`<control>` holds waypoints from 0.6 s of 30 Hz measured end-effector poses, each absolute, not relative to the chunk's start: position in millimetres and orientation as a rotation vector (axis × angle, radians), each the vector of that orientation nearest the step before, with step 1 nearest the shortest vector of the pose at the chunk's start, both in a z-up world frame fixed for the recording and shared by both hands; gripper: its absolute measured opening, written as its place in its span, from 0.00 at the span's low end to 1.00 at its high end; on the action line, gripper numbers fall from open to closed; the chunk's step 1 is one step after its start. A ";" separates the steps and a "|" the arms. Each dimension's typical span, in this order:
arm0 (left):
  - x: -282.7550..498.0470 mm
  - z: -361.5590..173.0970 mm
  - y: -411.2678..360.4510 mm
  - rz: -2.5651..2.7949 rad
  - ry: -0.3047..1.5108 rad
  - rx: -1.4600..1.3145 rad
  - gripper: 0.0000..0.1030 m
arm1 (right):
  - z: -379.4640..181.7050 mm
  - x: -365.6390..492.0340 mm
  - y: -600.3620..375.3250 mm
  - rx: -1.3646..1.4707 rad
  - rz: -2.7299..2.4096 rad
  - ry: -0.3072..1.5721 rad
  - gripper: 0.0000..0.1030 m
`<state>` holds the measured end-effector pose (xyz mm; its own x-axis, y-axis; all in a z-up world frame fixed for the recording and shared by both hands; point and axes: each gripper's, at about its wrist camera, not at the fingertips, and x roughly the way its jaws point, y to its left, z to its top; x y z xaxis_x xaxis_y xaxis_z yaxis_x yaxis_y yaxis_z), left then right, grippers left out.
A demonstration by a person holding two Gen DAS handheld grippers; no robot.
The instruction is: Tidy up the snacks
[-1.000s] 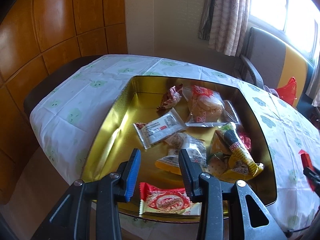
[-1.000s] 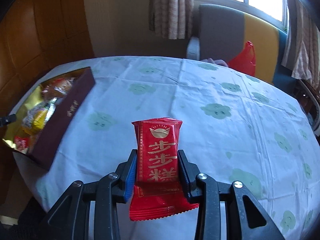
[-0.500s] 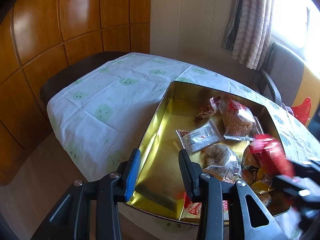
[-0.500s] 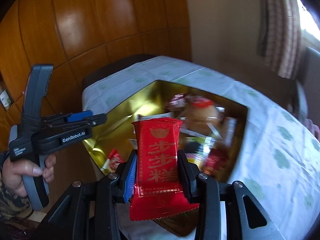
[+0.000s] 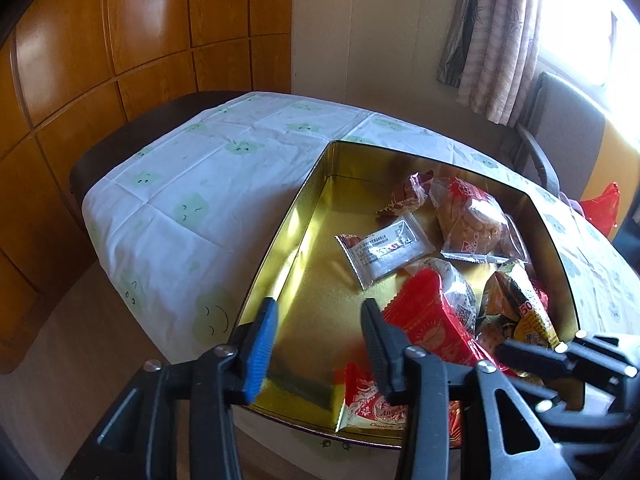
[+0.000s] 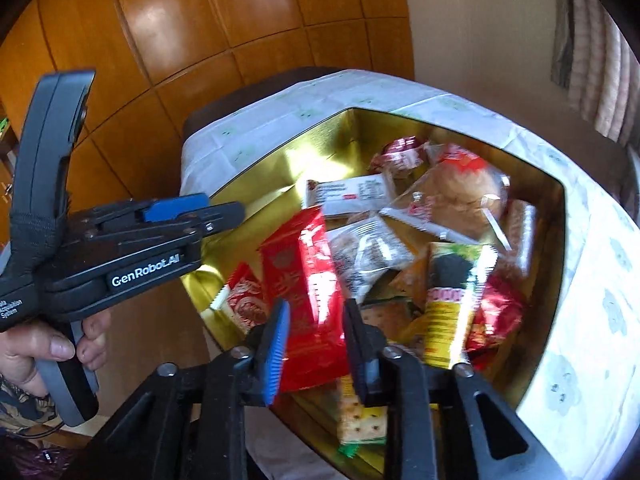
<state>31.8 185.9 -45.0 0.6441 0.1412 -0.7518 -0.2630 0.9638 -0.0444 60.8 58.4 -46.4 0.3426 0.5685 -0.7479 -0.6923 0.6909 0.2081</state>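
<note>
Wood panelling and a curtained window back a round counter [image 5: 168, 184] under a white cloth printed with green smiley faces, and the open gold tin [image 5: 308, 216] sits at its near edge.

The right tool [image 6: 314, 334] hangs over the tin with the red snack packet [image 6: 308, 280] between its fingers. In the frame the packet tilts and looks blurred, and the pads seem barely on it, so I judge the grip doubtful even though the jaws are drawn to their tightest. The left tool [image 5: 316, 332] hovers over the tin's near left corner with nothing between its fingers, and its jaws are opening.

Risks from here:
- The red packet may slip early and catch on the heap at the right instead of the bare gold floor at the left.
- Both tools crowd the same near corner, so they could knock each other.
- The tin reaches the counter's edge, so a push could tip it off.

Count:
- 1 tin
- 2 tools
- 1 red packet held
- 1 white sachet [image 5: 384, 248]
- 1 clear-wrapped bun [image 5: 472, 220]
- 1 yellow packet [image 6: 452, 304]
- 1 cracker pack [image 6: 360, 416]
- about 10 snacks in all; the pile hides some
</note>
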 end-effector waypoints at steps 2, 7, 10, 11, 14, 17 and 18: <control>31.2 -44.0 184.4 0.233 0.835 -0.147 0.51 | -50.3 59.7 66.6 -0.195 0.816 0.902 0.21; 27.8 -38.6 178.7 0.224 0.815 -0.139 0.60 | -57.1 65.6 69.9 -0.232 0.740 0.899 0.20; 25.1 -33.9 172.9 0.211 0.797 -0.128 0.64 | -58.2 65.3 63.2 -0.217 0.716 0.907 0.20; 24.3 -32.5 171.1 0.208 0.790 -0.124 0.64 | -59.2 64.9 61.6 -0.208 0.716 0.909 0.20; 21.6 -27.7 165.5 0.199 0.775 -0.118 0.67 | -57.2 57.9 51.4 -0.180 0.701 0.907 0.20; 18.0 -23.4 158.6 0.195 0.760 -0.109 0.69 | -49.4 47.7 40.0 -0.141 0.684 0.873 0.20; 16.8 -22.1 156.1 0.193 0.755 -0.106 0.70 | -46.5 44.4 37.6 -0.132 0.675 0.856 0.20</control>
